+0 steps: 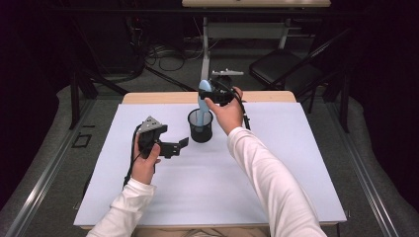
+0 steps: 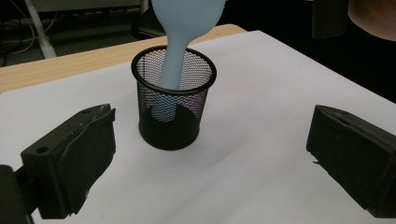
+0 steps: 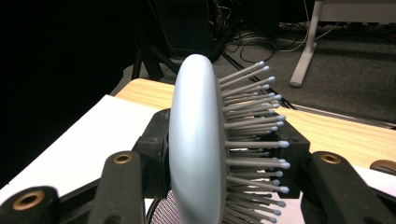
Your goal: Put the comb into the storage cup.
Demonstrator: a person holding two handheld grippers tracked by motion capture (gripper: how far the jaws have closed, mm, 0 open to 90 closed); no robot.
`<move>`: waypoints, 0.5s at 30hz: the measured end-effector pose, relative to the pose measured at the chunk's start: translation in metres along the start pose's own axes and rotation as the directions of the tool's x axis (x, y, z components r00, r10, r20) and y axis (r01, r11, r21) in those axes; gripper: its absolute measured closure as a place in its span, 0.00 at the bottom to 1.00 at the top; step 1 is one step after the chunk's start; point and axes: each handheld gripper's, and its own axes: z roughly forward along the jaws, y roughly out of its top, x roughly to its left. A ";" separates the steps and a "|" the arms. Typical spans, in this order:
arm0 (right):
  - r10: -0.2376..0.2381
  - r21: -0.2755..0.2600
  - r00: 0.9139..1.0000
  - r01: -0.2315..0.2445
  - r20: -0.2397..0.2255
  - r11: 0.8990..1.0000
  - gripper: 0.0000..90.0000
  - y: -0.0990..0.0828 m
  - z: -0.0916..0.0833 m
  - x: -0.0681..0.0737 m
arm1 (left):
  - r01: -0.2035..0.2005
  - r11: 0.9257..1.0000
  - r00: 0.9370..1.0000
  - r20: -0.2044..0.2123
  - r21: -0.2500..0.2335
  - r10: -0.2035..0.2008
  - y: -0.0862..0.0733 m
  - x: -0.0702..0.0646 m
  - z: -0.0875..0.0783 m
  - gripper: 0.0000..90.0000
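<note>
Right gripper (image 1: 213, 94) clamped on brush (image 1: 203, 96) head, bristles to one side; brush upright, long axis vertical, handle down inside mesh cup (image 1: 200, 126) at bench (image 1: 296, 163) centre. Left gripper (image 1: 175, 145), jaws apart and empty, sits at cup's 8 o'clock, near. Handle tip blurred behind mesh, bottom contact unclear.

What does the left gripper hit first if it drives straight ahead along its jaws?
Most likely the black mesh cup, centred between the open jaws of the left gripper, with bare white mat before it. The blue hairbrush stands inside.
</note>
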 end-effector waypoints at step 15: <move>-0.024 0.015 1.000 0.023 0.018 1.000 0.55 -0.006 0.006 0.000 | 0.001 1.000 1.000 0.001 0.002 -0.001 -0.001 0.000 0.001 0.02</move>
